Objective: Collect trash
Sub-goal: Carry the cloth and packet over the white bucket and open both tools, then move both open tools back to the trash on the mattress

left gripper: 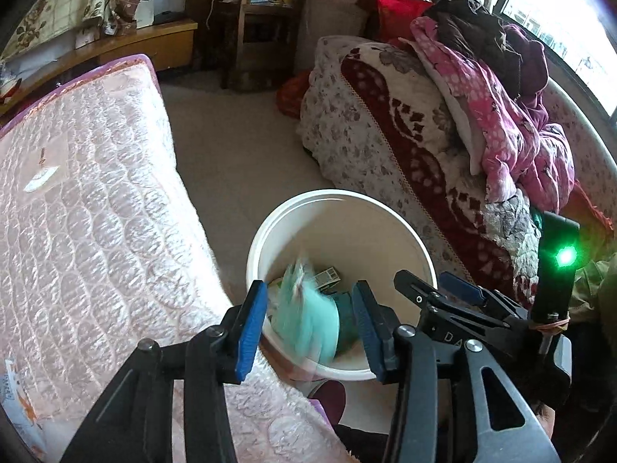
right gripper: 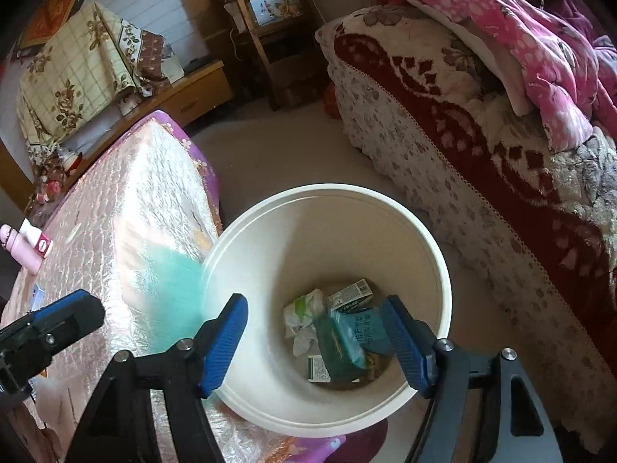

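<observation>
A white bucket [left gripper: 327,195] [right gripper: 327,189] stands on the floor between a mattress and a bed. My left gripper [left gripper: 308,332] hovers over its near rim. A mint-green packet [left gripper: 304,308] sits between its blue pads, smeared by motion while everything else is sharp, so it is loose. In the right wrist view it is a teal streak [right gripper: 173,297] beside the rim, near the left gripper's finger [right gripper: 65,320]. My right gripper [right gripper: 314,347] [left gripper: 439,283] is open over the bucket, holding nothing. Inside lie a teal packet [right gripper: 347,339], a green-white box [right gripper: 351,293] and a crumpled wrapper [right gripper: 304,308].
A pink quilted mattress [left gripper: 96,212] [right gripper: 127,212] presses against the bucket's left side, with a pink bottle [right gripper: 23,247] on it. A bed with a floral blanket [left gripper: 385,135] and piled pink clothes [left gripper: 493,108] lies to the right. A wooden shelf [left gripper: 266,19] stands at the far wall.
</observation>
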{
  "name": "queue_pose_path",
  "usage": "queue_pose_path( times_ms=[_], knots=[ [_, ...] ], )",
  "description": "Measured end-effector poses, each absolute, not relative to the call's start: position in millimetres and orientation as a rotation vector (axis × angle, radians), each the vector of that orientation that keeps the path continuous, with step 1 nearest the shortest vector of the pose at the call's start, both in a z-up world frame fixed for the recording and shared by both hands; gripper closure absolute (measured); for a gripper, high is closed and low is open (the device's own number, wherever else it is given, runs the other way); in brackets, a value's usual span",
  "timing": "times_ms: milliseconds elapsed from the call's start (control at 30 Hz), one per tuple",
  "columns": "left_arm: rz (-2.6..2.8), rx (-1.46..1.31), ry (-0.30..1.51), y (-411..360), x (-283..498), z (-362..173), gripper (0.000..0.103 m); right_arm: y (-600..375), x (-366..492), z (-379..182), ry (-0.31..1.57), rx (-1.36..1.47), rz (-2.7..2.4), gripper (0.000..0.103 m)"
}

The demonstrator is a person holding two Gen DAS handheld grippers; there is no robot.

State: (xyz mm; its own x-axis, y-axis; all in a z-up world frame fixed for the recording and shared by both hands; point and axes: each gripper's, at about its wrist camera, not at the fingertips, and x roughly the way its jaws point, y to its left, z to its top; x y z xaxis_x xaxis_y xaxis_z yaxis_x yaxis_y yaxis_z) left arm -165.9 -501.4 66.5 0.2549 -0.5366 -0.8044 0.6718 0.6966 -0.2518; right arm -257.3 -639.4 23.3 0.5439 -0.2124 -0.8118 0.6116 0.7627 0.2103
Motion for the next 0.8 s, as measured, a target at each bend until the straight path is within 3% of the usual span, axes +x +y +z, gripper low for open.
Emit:
queue_pose_path(
  times_ms=[333, 800],
  knots=[
    [-0.748, 0.195, 0.927, -461.5, -174.6, 91.6, 0.055, -614.6, -250.3, 31.1, 0.860, 0.414, -0.489, 0.028],
    [-0.617, 0.167, 0.845, -379.0, -162.0, 117.4, 0.044, -553.8, -235.6, 70.6, 0.816, 0.337, -0.412, 0.028]
  ],
)
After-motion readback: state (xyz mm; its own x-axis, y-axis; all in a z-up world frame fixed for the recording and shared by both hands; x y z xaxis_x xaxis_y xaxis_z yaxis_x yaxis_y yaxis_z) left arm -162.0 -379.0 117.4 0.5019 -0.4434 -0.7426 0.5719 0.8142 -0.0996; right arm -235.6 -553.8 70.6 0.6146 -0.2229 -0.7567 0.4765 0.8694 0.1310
